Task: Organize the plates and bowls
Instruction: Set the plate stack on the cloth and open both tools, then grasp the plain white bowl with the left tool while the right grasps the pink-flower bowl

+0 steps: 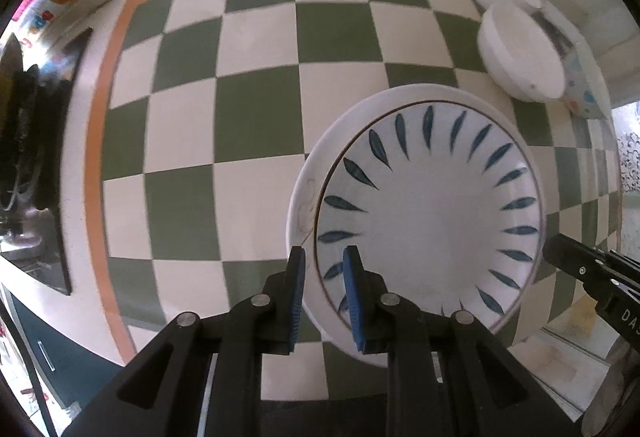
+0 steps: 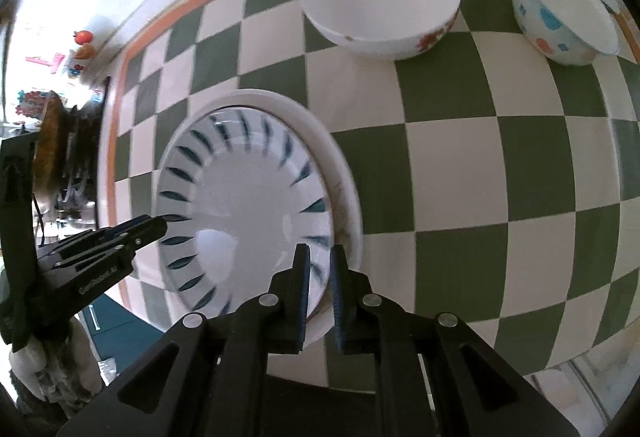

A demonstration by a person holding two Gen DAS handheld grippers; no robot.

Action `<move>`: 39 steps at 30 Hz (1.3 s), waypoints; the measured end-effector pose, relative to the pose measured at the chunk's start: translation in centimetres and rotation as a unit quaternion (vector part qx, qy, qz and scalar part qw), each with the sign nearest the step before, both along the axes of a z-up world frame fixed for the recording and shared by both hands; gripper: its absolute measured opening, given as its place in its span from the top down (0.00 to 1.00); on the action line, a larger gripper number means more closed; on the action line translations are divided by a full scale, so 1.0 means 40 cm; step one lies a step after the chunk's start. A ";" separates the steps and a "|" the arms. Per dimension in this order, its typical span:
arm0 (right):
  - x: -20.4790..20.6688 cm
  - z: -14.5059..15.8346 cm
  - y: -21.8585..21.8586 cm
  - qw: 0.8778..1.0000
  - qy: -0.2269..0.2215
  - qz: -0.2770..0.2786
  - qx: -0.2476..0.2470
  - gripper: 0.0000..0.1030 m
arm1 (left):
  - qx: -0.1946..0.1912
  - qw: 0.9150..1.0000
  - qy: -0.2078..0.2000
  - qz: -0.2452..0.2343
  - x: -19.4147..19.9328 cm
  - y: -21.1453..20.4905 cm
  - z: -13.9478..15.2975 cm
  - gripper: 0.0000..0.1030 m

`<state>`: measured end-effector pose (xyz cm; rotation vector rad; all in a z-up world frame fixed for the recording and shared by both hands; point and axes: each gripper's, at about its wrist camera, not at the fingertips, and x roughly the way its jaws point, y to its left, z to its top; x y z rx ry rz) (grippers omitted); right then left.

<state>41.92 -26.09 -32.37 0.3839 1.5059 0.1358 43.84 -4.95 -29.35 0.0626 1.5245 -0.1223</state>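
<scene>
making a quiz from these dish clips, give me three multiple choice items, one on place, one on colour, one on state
1. Where do the bowls sit relative to the leaf-patterned plate?
A. stacked on it
B. apart, on the checkered tablecloth
C. under it

2. What colour are the plate's leaf marks?
A. red
B. yellow
C. dark blue

3. How does the left hand-held gripper stand?
A. closed on the plate rim
B. wide open above a bowl
C. out of view

Answers:
1 B, the floral bowl and dotted bowl stand apart on the cloth.
2 C, blue strokes ring the plate.
3 A, its pads straddle the rim.
</scene>
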 end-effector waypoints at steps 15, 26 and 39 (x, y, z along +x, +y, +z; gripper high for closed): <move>-0.234 0.320 0.125 0.989 -0.136 -0.005 -0.066 0.18 | -0.023 0.990 -0.139 -0.007 -0.199 0.054 0.265 0.21; -0.362 0.451 0.153 0.978 -0.179 -0.017 -0.103 0.13 | -0.028 0.980 -0.197 -0.007 -0.325 0.071 0.381 0.08; -0.421 0.487 0.130 0.978 -0.191 -0.038 -0.075 0.11 | -0.038 0.979 -0.200 -0.020 -0.368 0.044 0.410 0.08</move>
